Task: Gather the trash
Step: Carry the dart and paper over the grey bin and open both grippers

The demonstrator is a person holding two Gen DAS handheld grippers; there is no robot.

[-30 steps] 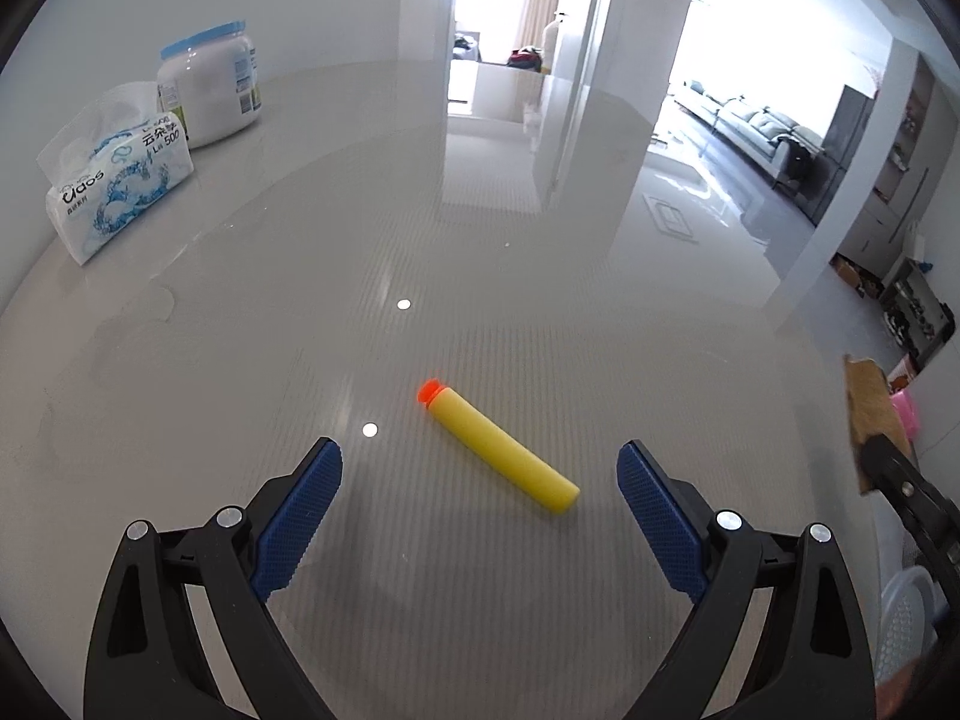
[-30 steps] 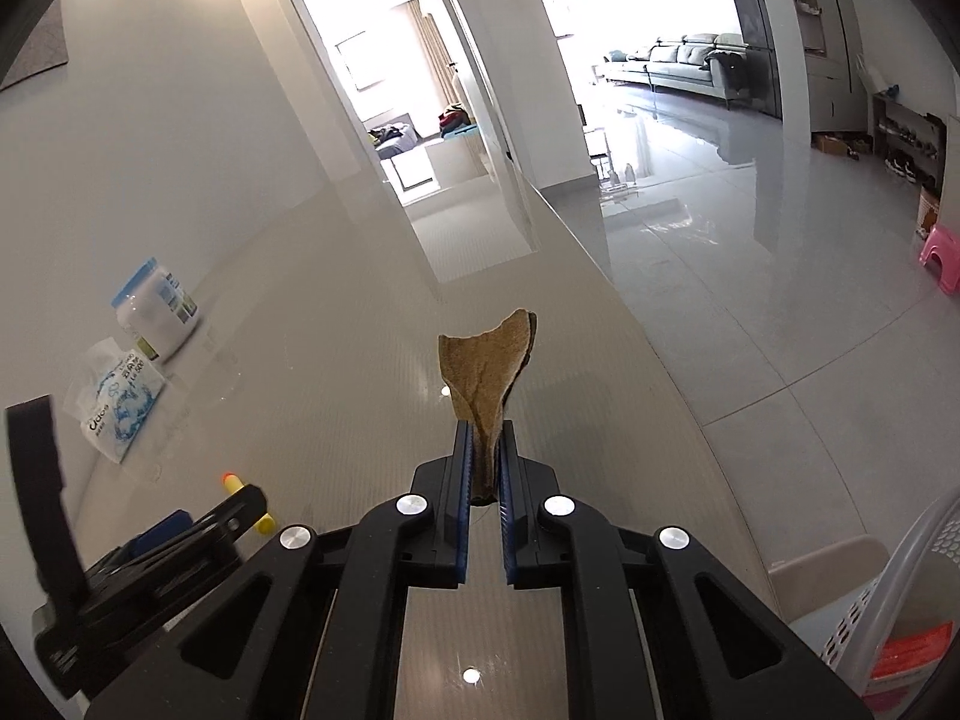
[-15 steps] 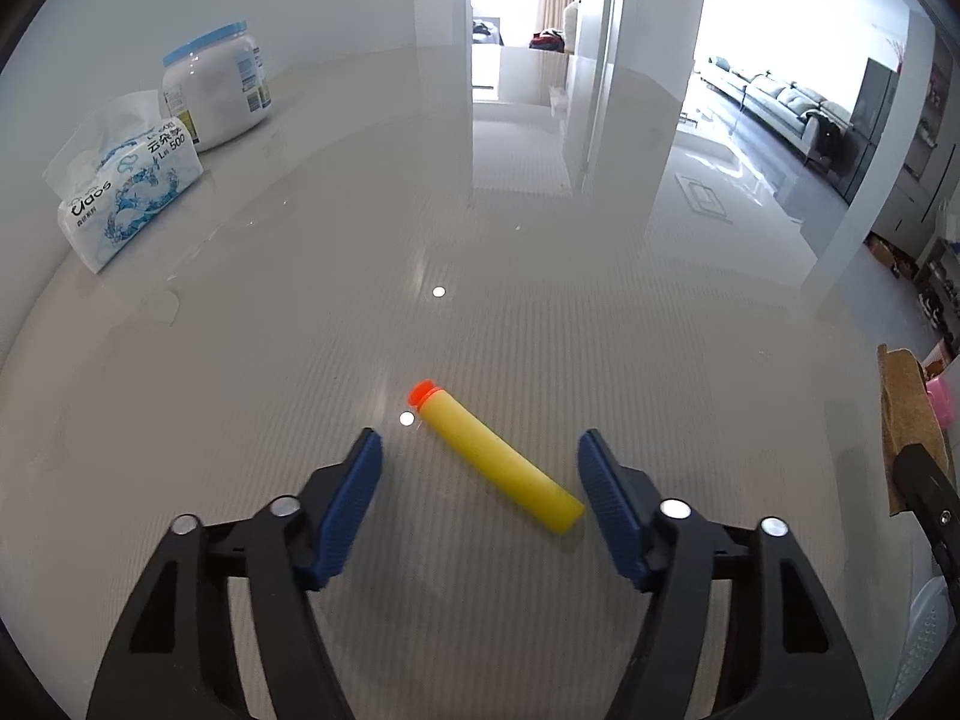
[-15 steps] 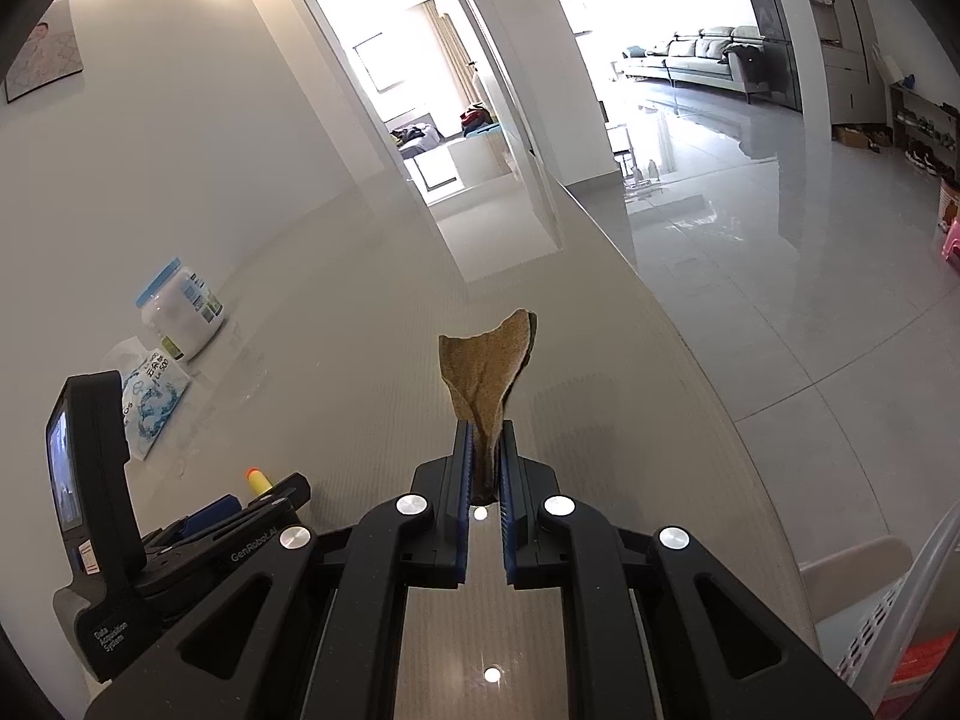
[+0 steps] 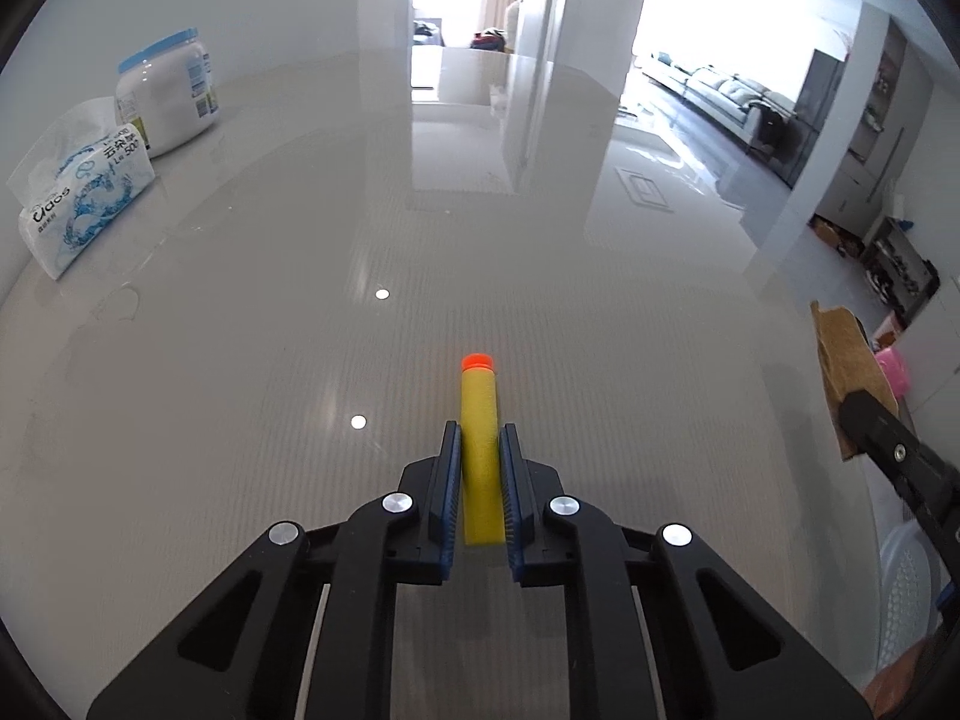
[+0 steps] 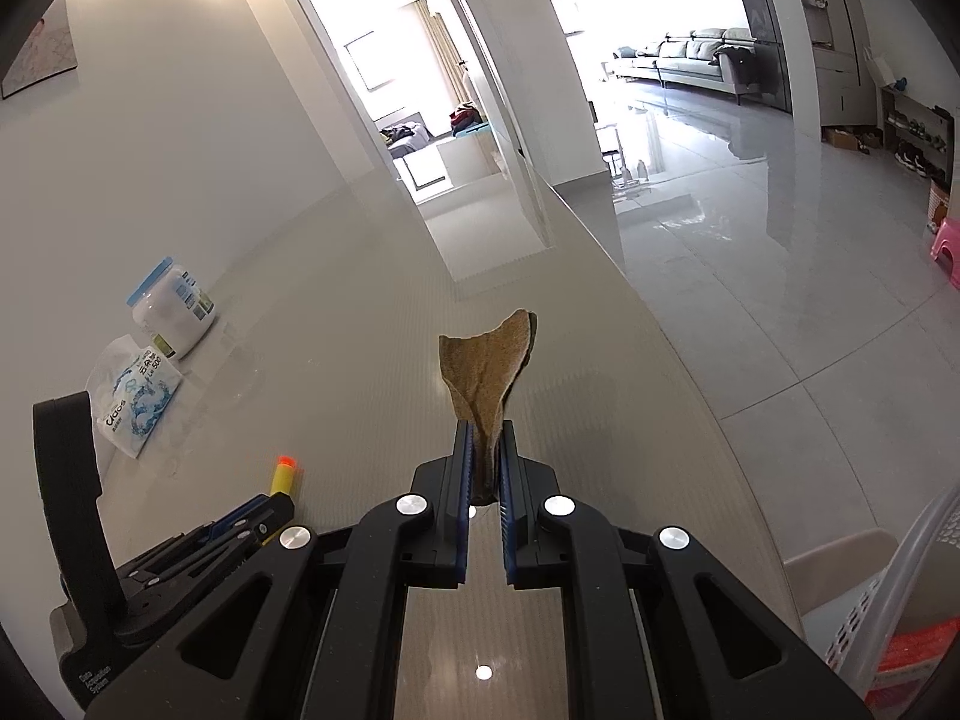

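My left gripper [image 5: 480, 441] is shut on a yellow foam dart with an orange tip [image 5: 478, 414], which points straight ahead over the glossy table [image 5: 240, 360]. The dart also shows in the right wrist view [image 6: 283, 476], in the left gripper [image 6: 264, 510]. My right gripper [image 6: 486, 435] is shut on a brown scrap of cardboard [image 6: 489, 363] held above the table near its right edge. The scrap [image 5: 849, 354] and the right gripper's body show at the right of the left wrist view.
A tissue pack [image 5: 78, 204] and a white jar with a blue lid [image 5: 168, 93] stand at the far left by the wall. A white perforated basket [image 6: 900, 606] with something red inside sits below the table's right edge, also seen in the left wrist view [image 5: 912, 594].
My left gripper has closed from wide open onto the yellow dart, which turned from lying at an angle to pointing straight ahead. The right gripper keeps holding the cardboard scrap.
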